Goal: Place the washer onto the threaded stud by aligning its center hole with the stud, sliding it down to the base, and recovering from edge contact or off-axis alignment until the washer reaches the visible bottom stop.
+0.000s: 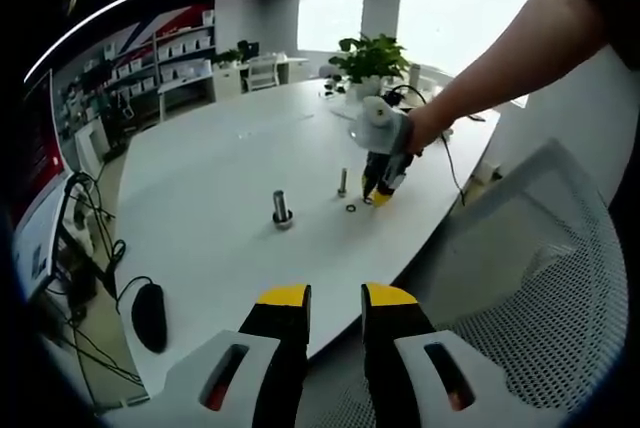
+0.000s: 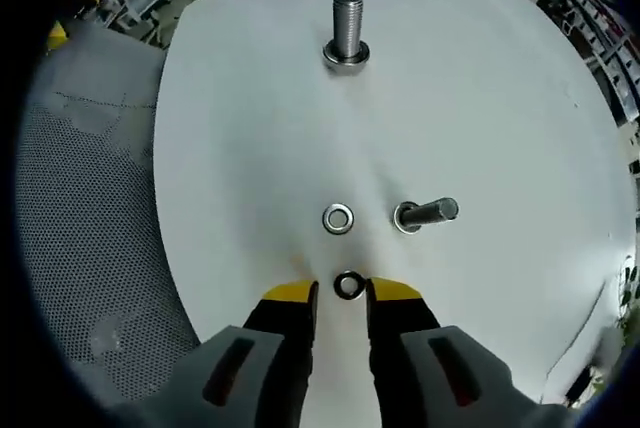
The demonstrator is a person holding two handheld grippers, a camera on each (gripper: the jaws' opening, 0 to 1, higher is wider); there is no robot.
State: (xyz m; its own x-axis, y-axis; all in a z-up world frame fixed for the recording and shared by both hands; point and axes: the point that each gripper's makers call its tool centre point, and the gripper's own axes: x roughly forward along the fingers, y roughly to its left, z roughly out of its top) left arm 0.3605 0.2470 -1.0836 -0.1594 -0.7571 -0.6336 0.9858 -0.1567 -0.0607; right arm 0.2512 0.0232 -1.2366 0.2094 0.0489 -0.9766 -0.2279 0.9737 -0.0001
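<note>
Flat dark ring washer point(image 2: 347, 285) between yellow-tipped fingers point(image 2: 292, 295)

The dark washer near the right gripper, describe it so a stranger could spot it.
On the white table, look just ahead of the right gripper. The dark washer lies flat between its yellow fingertips. It is blacker than the silver washer beyond it.

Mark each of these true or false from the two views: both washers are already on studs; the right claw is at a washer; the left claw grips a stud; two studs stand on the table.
1. Both washers are on studs. False: the silver washer and the dark washer lie flat on the table.
2. The right claw brackets the dark washer. True.
3. The left claw grips a stud. False: it holds nothing, off the table edge.
4. The large stud and the small stud stand on the table. True.
</note>
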